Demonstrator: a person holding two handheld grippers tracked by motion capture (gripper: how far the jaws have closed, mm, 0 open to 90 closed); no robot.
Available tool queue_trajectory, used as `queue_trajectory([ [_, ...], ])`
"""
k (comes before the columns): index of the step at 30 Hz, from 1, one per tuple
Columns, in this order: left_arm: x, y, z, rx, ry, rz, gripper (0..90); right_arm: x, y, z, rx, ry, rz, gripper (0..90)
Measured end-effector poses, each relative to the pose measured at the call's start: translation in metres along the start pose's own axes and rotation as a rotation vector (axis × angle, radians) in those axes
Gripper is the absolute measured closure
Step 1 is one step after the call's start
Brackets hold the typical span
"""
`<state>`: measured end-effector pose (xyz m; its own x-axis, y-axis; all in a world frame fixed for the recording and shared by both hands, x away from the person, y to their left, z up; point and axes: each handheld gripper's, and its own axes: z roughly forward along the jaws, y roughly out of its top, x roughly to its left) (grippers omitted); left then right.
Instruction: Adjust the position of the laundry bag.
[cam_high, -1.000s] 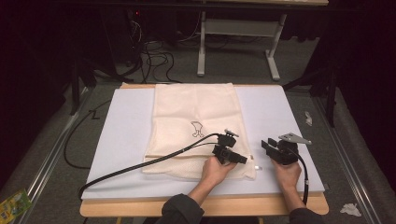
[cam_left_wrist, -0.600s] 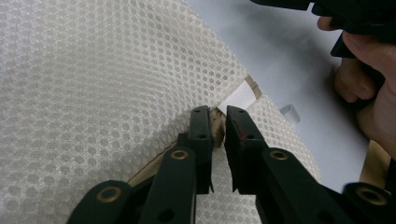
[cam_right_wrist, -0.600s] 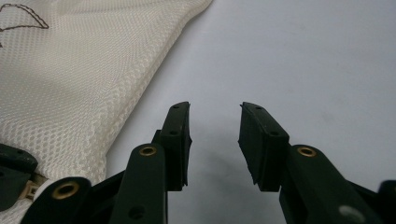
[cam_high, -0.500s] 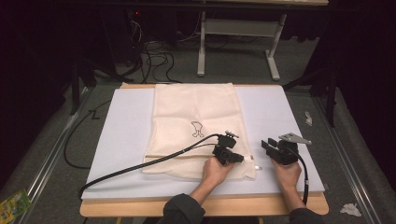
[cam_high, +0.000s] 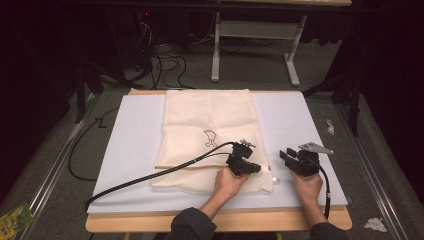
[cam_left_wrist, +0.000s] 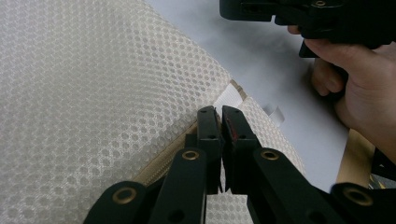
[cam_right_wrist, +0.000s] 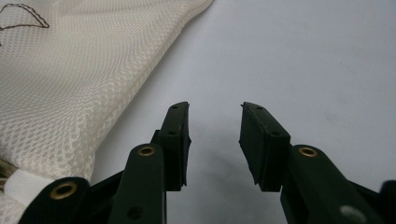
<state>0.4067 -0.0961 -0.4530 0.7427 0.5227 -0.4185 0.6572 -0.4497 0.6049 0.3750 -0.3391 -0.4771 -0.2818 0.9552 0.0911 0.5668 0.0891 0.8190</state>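
Note:
A cream mesh bag (cam_high: 210, 120) lies flat on the white mat (cam_high: 130, 145), with a tan zipper (cam_left_wrist: 159, 165) running across its near end. My left gripper (cam_high: 255, 169) rests on the bag's near right corner. Its jaws have just been closing and now stand shut (cam_left_wrist: 218, 112) on the zipper line, just short of the white end tab (cam_left_wrist: 229, 95); what they pinch is hidden. My right gripper (cam_high: 287, 156) sits on bare mat to the right of the bag, open (cam_right_wrist: 215, 109), with nothing between its pads. The bag's edge (cam_right_wrist: 70, 102) lies to its left.
The left gripper's black cable (cam_high: 150, 175) trails across the bag and mat to the near left. A small white scrap (cam_high: 276, 179) lies on the mat between the hands. The wooden table edge (cam_high: 150, 220) runs along the front. Crumpled paper (cam_high: 374, 224) lies on the floor.
The left gripper's jaws have gone from open to shut over the bag's zipper. The right gripper has stayed where it was.

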Motion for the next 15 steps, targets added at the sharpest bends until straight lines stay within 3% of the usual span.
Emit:
queue_trajectory([
  [5,-0.0011,0.0008,-0.004,-0.005,0.0,0.018,87.1,-0.0022,0.0004,-0.0006,-0.002,0.034,0.021,63.3],
  [12,-0.0023,0.0008,-0.0071,-0.007,0.007,0.033,87.1,0.0021,-0.0001,-0.0006,0.06,0.152,0.065,58.8],
  [15,-0.0024,0.0011,-0.008,-0.007,0.008,0.037,87.1,0.0049,0.0015,-0.0027,0.074,0.18,0.068,58.0],
])
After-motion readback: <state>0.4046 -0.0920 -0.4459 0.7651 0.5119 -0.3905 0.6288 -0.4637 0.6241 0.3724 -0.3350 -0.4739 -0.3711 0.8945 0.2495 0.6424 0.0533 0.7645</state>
